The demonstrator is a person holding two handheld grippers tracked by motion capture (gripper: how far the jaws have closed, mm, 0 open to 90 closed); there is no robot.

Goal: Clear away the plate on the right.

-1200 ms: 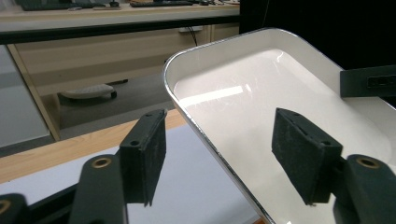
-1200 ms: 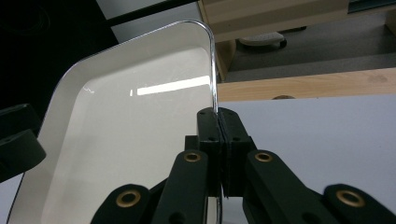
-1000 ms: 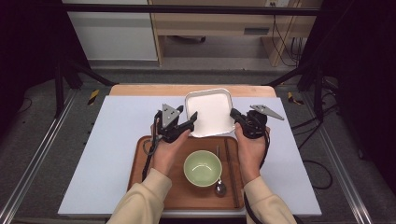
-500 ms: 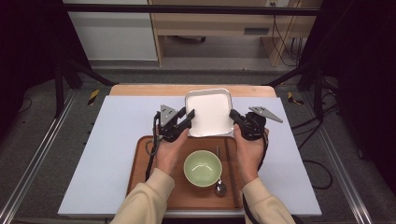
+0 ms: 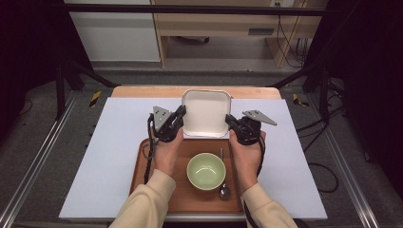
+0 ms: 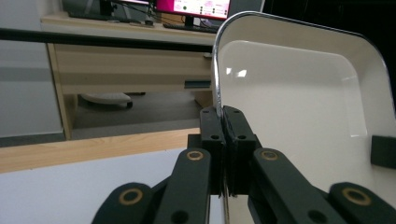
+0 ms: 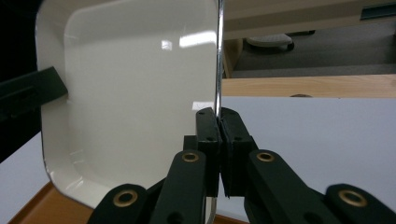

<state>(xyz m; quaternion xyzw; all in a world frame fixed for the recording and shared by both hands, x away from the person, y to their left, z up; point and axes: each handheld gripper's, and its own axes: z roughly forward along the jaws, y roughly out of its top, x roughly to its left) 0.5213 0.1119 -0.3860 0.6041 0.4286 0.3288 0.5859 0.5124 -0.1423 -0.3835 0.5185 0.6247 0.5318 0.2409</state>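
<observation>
A white square plate (image 5: 206,113) hangs tilted over the far edge of the brown tray (image 5: 190,202), held from both sides. My left gripper (image 5: 181,114) has just been closing and is now shut on the plate's left rim; in the left gripper view the pads (image 6: 233,135) pinch the thin edge of the plate (image 6: 299,102). My right gripper (image 5: 230,121) is shut on the right rim, and the right gripper view shows its pads (image 7: 208,135) clamped on the plate (image 7: 140,93).
A green bowl (image 5: 206,171) sits on the tray with a spoon (image 5: 223,189) beside it at the right. The tray rests on a white mat (image 5: 109,156) covering a wooden table (image 5: 142,91). Black frame posts stand at both sides.
The left gripper's jaws have closed onto the plate's left rim. The plate has straightened slightly. Both hands have stayed nearly in place.
</observation>
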